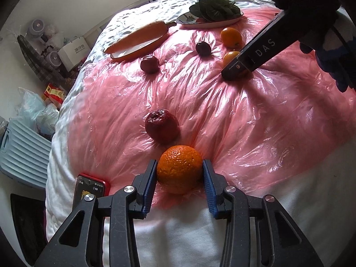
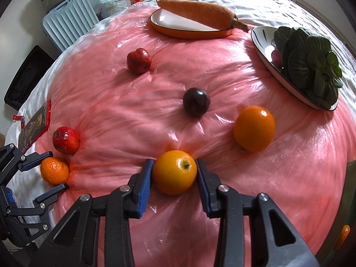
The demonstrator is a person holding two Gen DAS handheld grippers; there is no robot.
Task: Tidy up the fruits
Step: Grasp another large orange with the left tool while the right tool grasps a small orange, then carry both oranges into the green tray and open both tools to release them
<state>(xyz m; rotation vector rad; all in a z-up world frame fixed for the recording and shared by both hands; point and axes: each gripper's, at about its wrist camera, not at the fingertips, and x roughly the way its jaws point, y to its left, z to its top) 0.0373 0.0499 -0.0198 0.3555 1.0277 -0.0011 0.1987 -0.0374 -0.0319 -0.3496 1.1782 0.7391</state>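
My left gripper (image 1: 179, 163) is shut on a rough-skinned tangerine (image 1: 179, 169) at the near edge of the pink plastic sheet (image 1: 255, 122); both blue pads press its sides. The right wrist view shows this same gripper (image 2: 52, 171) around the tangerine (image 2: 54, 170) at far left. My right gripper (image 2: 174, 162) is shut on a smooth orange (image 2: 174, 173) that rests on the sheet, stem end up. On the sheet lie a second smooth orange (image 2: 254, 128), a dark plum (image 2: 196, 102), a red fruit (image 2: 139, 60) and a wrinkled red fruit (image 2: 66, 140).
A carrot (image 2: 195, 13) lies across an orange-rimmed plate (image 2: 169, 30) at the back. Leafy greens (image 2: 311, 66) fill a dark-rimmed plate (image 2: 259, 42) at right. A red-cased phone (image 1: 91, 189) lies on the white bedding. A light blue suitcase (image 1: 22, 151) and clutter stand beside the bed.
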